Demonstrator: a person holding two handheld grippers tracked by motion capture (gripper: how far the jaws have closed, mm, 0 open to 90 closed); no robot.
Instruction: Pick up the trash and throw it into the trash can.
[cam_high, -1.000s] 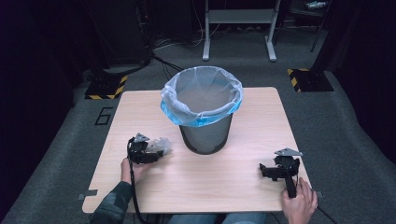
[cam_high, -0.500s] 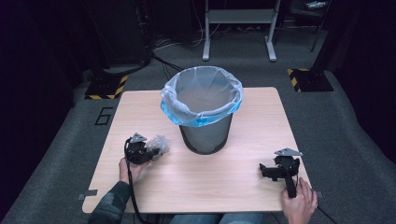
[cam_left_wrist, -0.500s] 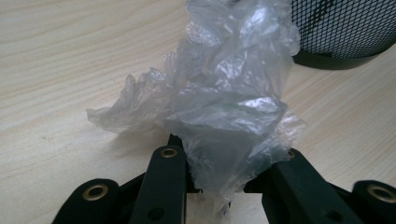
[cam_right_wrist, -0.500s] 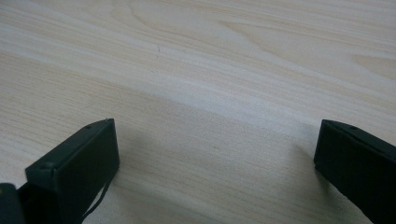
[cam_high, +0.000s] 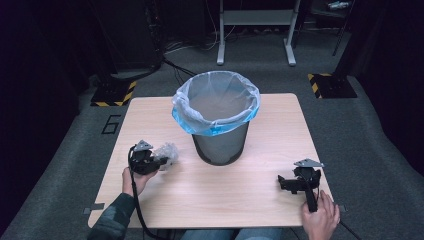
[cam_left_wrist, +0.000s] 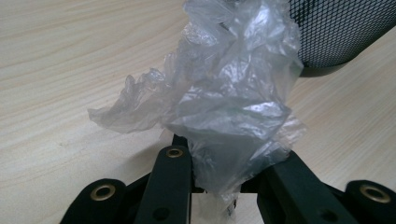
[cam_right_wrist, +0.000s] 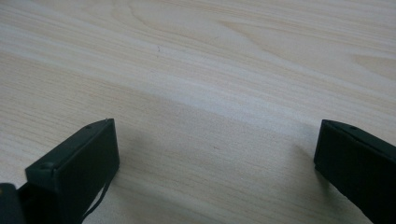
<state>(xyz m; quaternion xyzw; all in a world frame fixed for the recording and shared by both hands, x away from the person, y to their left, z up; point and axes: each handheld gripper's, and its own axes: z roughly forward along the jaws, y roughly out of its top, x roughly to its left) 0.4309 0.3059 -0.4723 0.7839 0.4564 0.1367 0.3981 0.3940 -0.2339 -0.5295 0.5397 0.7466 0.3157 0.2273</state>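
Left claw (cam_high: 159, 162): lower left of the high view, held in the left hand (cam_high: 132, 179), sleeved forearm entering from the bottom edge; jaws drawn in tight, just closed, clamping a crumpled film between them. Right claw (cam_high: 286, 184): lower right, held in the right hand (cam_high: 320, 217), pointing left; jaws spread wide, nothing between.
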